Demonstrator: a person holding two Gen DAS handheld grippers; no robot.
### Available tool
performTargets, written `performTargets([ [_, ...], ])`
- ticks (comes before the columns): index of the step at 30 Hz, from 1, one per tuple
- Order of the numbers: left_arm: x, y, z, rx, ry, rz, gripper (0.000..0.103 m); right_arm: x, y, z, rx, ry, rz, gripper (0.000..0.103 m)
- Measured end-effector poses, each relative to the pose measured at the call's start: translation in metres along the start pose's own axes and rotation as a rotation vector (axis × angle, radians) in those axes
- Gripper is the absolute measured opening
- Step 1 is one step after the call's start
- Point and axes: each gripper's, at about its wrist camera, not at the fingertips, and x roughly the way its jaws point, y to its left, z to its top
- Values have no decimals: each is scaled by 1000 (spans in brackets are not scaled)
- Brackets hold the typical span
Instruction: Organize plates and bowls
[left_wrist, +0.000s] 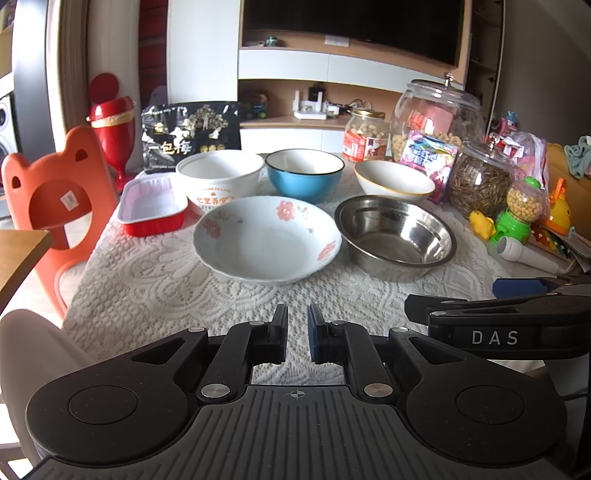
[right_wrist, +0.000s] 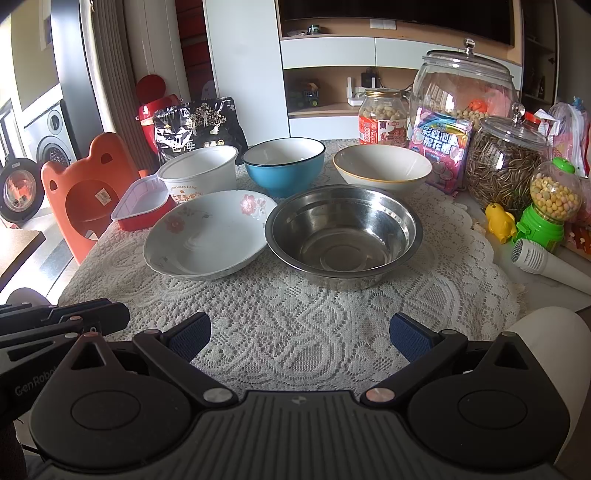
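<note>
Bowls are sitting ahead of both tools on the lace-covered bench (right_wrist: 295, 314): floral bowl (left_wrist: 267, 238) and steel bowl (right_wrist: 343, 232) nearest, blue bowl (right_wrist: 283, 166) behind. Left hand-held gripper (left_wrist: 297, 332) is hovering closed and empty; right hand-held gripper (right_wrist: 300, 334) is hanging wide open, gripping nothing.
</note>
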Motion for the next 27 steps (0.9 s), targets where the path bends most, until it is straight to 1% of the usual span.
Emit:
performTargets([
  [27, 1, 7, -1, -5, 2, 0, 13, 0, 1, -1, 1, 3, 2, 103],
])
